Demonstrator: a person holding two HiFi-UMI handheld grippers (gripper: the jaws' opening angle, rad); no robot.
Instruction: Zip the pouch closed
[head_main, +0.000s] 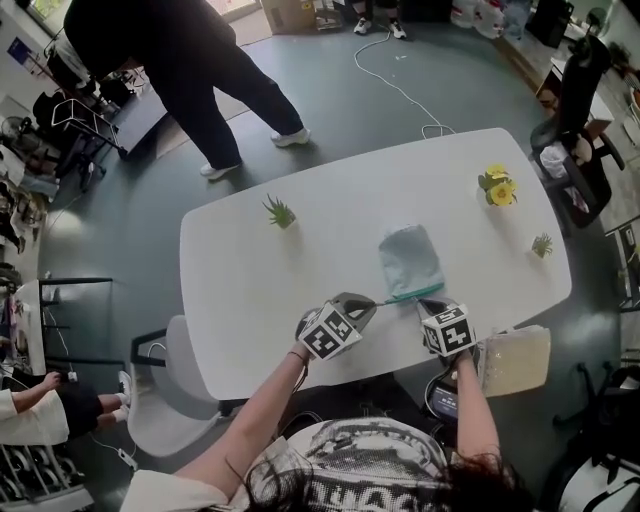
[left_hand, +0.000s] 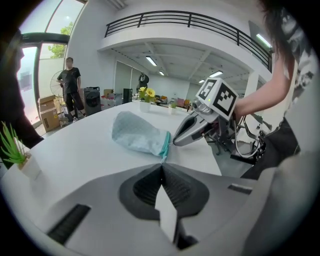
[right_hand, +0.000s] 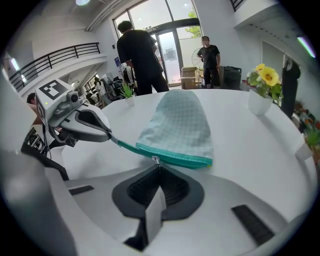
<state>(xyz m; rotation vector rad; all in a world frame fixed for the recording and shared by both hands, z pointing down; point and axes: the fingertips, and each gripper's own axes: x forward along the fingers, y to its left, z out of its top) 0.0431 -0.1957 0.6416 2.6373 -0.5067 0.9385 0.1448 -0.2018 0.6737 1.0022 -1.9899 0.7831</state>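
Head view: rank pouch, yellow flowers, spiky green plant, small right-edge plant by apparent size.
1. pouch
2. yellow flowers and spiky green plant: look about alike, so not ranked
3. small right-edge plant

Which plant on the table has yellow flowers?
The flowering plant beyond the pouch, to its right; the spiky plant and the small plant are green only.

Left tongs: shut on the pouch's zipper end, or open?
Shut: the left tongs pinch the teal zipper end of the pouch; pads meet.
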